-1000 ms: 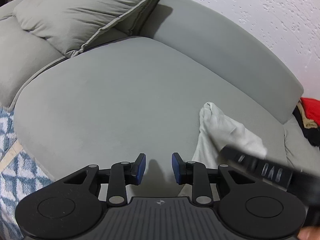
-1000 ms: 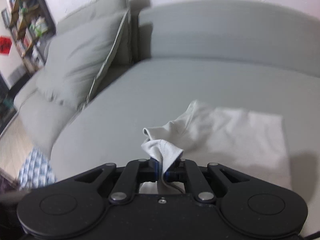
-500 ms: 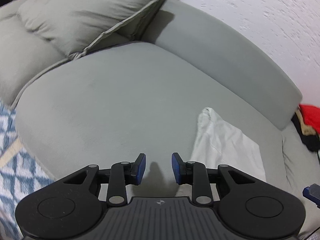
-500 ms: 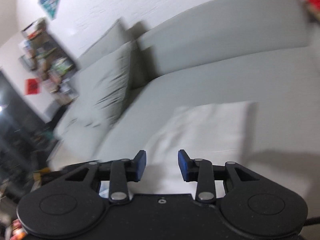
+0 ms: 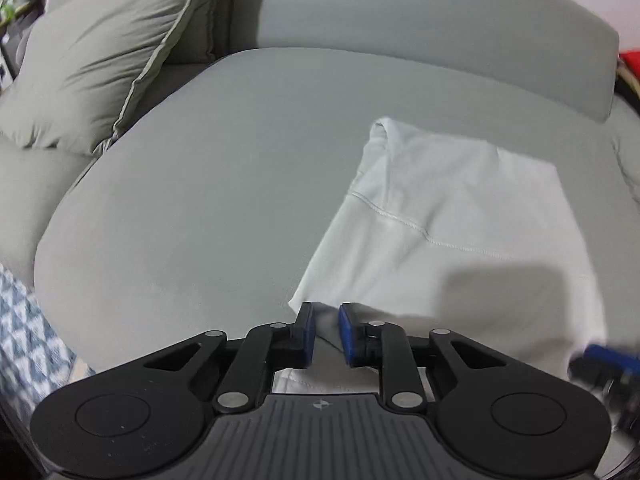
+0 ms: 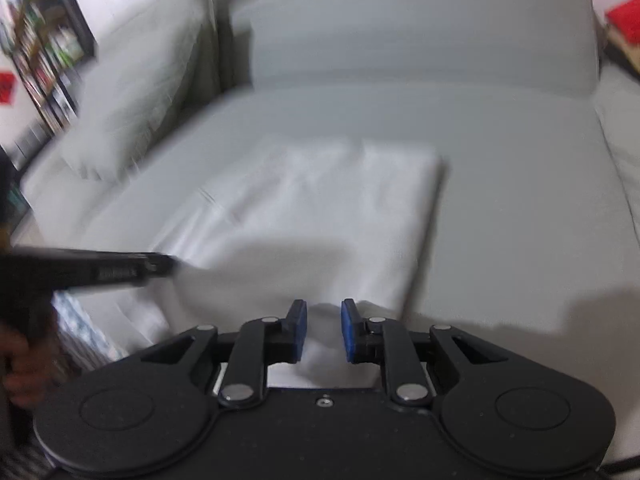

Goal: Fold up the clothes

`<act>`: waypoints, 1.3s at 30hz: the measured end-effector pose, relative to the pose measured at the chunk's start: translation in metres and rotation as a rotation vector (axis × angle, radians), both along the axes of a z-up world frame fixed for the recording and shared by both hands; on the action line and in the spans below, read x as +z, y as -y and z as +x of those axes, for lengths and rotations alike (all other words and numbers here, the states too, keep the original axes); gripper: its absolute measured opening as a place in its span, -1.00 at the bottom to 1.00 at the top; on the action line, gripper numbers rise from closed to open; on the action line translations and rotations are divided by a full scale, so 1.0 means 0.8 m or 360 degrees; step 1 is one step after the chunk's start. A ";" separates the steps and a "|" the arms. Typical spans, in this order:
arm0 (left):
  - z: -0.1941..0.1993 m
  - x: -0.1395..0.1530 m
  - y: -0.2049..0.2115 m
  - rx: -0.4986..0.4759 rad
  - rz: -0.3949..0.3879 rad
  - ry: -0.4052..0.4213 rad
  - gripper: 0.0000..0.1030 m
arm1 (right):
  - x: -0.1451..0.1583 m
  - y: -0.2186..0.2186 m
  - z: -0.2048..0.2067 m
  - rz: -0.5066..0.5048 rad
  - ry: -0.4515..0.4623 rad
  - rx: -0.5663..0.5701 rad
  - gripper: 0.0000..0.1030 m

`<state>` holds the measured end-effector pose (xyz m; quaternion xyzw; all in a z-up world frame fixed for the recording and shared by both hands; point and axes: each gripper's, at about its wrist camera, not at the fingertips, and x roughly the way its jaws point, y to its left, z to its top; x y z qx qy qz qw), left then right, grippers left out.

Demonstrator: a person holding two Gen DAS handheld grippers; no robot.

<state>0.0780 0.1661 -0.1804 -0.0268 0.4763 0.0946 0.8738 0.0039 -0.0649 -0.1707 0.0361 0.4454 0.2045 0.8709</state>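
Note:
A white garment (image 5: pixel 460 220) lies folded flat on the grey sofa seat (image 5: pixel 200 200), with a stitched seam running across it. My left gripper (image 5: pixel 324 332) hovers at its near left corner, open by a narrow gap, with the cloth edge under the fingertips. My right gripper (image 6: pixel 324 330) is over the near edge of the garment (image 6: pixel 320 220); its jaws are closing, cloth lies beneath the gap, and the pads do not press on it. The right wrist view is blurred and shows the left gripper (image 6: pixel 160 266) from the side at the garment's left edge.
A large grey pillow (image 5: pixel 100 72) leans at the back left and the sofa backrest (image 5: pixel 400 20) runs behind the seat. A blue-and-white rug (image 5: pixel 24 340) lies below the seat's left edge. Red cloth (image 5: pixel 630 60) sits at the far right, a shelf (image 6: pixel 44 48) at the far left.
The right gripper let go of the bunched cloth and opened; the garment now lies flat. Both grippers came to the garment's near edge, the left one moving right onto its corner.

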 end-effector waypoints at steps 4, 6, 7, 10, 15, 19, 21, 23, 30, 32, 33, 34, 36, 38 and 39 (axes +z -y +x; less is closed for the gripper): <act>-0.021 0.006 -0.014 0.0021 0.0003 -0.0064 -0.48 | 0.006 0.013 -0.049 -0.0134 0.0110 0.0132 -0.61; -0.038 0.015 -0.023 0.0001 -0.0087 0.0001 -0.61 | 0.015 0.031 -0.057 -0.0099 0.0042 0.0140 -0.60; -0.046 0.020 -0.027 -0.0016 -0.0123 0.0044 -0.60 | 0.020 0.039 -0.062 -0.0081 0.0008 0.0144 -0.60; -0.060 0.041 -0.021 -0.0122 -0.0132 0.0243 -0.59 | 0.035 0.064 -0.054 0.0071 0.0017 0.0099 -0.54; -0.030 0.060 0.004 -0.0268 -0.0190 0.0435 -0.57 | 0.043 0.089 0.000 0.0330 0.0106 -0.0152 -0.51; 0.028 0.055 0.029 -0.0355 -0.0152 0.0471 -0.59 | 0.030 0.093 0.056 0.0530 0.0113 -0.0306 -0.68; 0.061 0.047 0.043 -0.0437 -0.0161 0.0447 -0.61 | 0.023 0.089 0.082 0.0618 0.0093 -0.0346 -0.68; 0.095 0.034 0.050 -0.0523 -0.0255 0.0394 -0.66 | 0.011 0.076 0.111 0.0664 0.0066 -0.0340 -0.67; 0.173 -0.043 0.051 -0.0503 -0.0336 0.0352 -0.66 | -0.050 0.039 0.177 0.0632 -0.0036 -0.0246 -0.67; 0.185 -0.057 0.040 -0.0361 -0.0262 0.0370 -0.67 | -0.067 0.038 0.184 0.0593 -0.0002 -0.0255 -0.73; 0.191 -0.060 0.034 -0.0289 -0.0241 0.0369 -0.70 | -0.074 0.042 0.186 0.0577 0.0027 -0.0300 -0.90; 0.196 -0.064 0.027 -0.0223 -0.0220 0.0366 -0.74 | -0.080 0.048 0.189 0.0589 0.0029 -0.0364 -0.97; 0.200 -0.067 0.016 -0.0110 -0.0198 0.0374 -0.77 | -0.088 0.066 0.194 0.0636 0.0022 -0.0548 -1.00; 0.198 -0.065 0.011 0.0007 -0.0093 0.0393 -0.76 | -0.092 0.082 0.194 0.0651 0.0042 -0.0704 -1.00; 0.196 -0.064 0.008 0.0072 -0.0025 0.0397 -0.78 | -0.092 0.086 0.192 0.0639 0.0051 -0.0763 -1.00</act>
